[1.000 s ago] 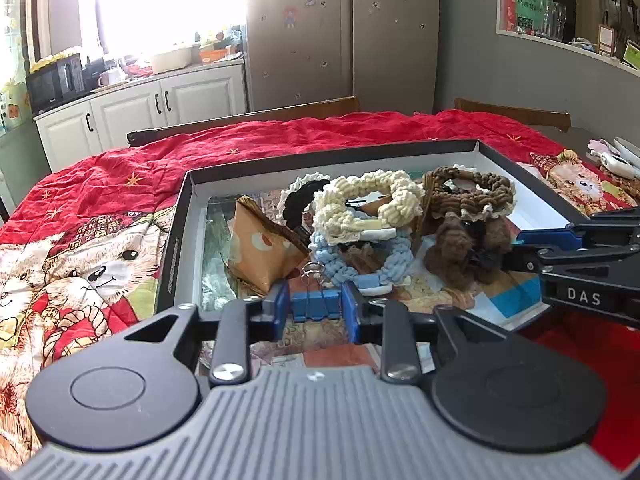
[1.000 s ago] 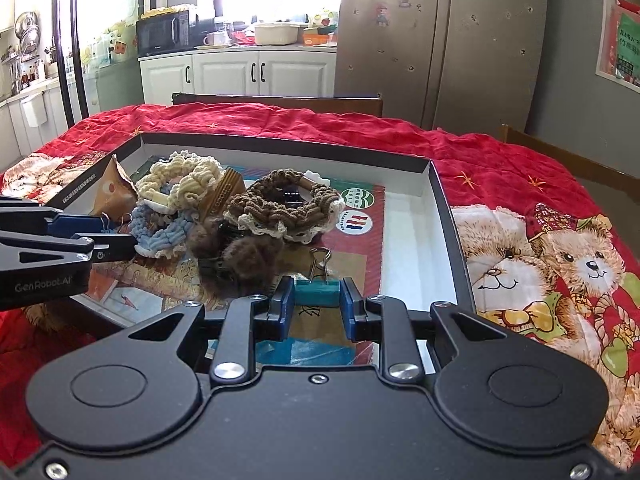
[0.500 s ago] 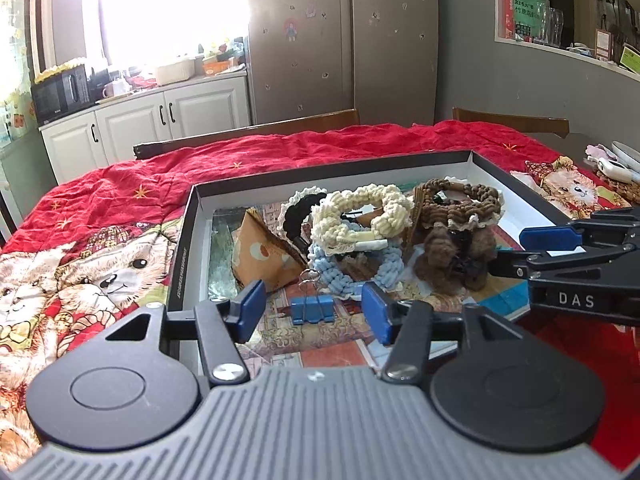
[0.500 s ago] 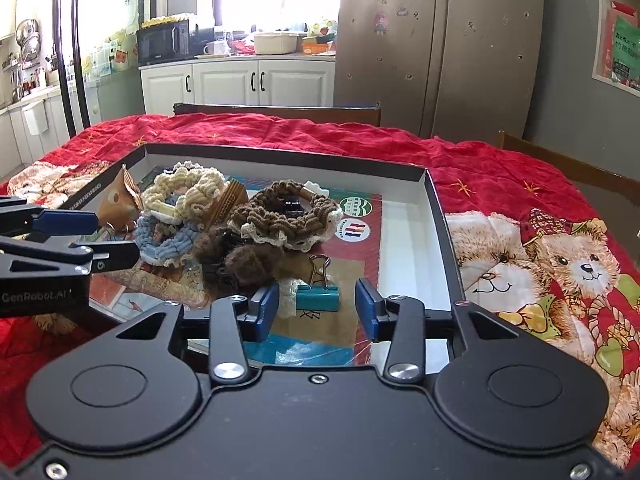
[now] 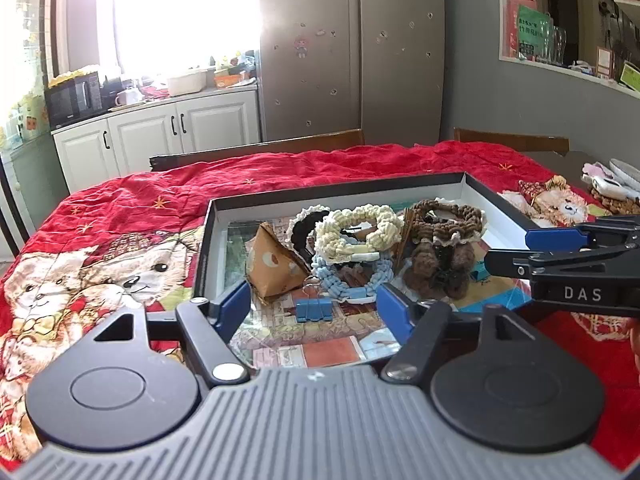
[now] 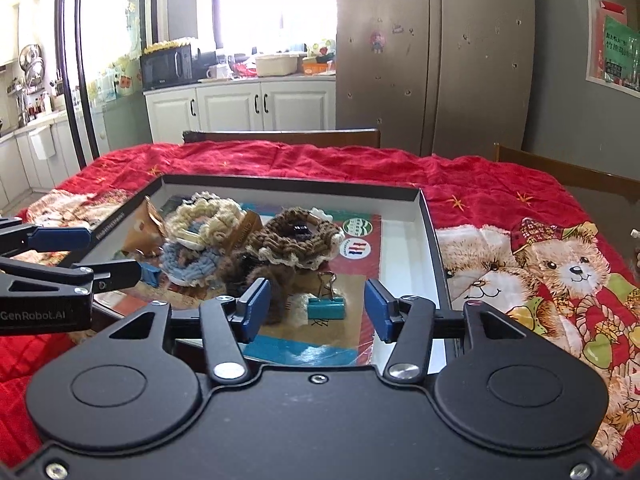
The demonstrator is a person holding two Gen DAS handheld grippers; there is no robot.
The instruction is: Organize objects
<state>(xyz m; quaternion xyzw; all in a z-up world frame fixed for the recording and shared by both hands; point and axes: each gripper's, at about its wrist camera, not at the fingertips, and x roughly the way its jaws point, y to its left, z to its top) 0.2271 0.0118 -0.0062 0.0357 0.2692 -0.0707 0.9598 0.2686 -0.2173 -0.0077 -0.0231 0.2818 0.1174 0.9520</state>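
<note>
A black-rimmed box lid (image 5: 336, 195) (image 6: 430, 216) lies on the red bedspread and holds several things. A blue binder clip (image 5: 314, 310) lies in it just beyond my open, empty left gripper (image 5: 314, 312). A teal binder clip (image 6: 326, 307) lies in it between the fingers of my open, empty right gripper (image 6: 316, 310). Behind the clips are a cream scrunchie (image 5: 358, 228) (image 6: 208, 216), a light blue one (image 5: 348, 276) (image 6: 192, 260), a brown one (image 5: 450, 220) (image 6: 296, 236) and a tan paper pouch (image 5: 274, 266).
The red bear-print bedspread (image 5: 100, 272) (image 6: 540, 264) covers the table. The right gripper shows at the right of the left wrist view (image 5: 576, 268); the left gripper shows at the left of the right wrist view (image 6: 60, 276). Wooden chair backs (image 6: 280, 136) stand beyond the table.
Both grippers opened and let go of their binder clips, which now lie in the box lid. Both grippers have drawn back and up a little.
</note>
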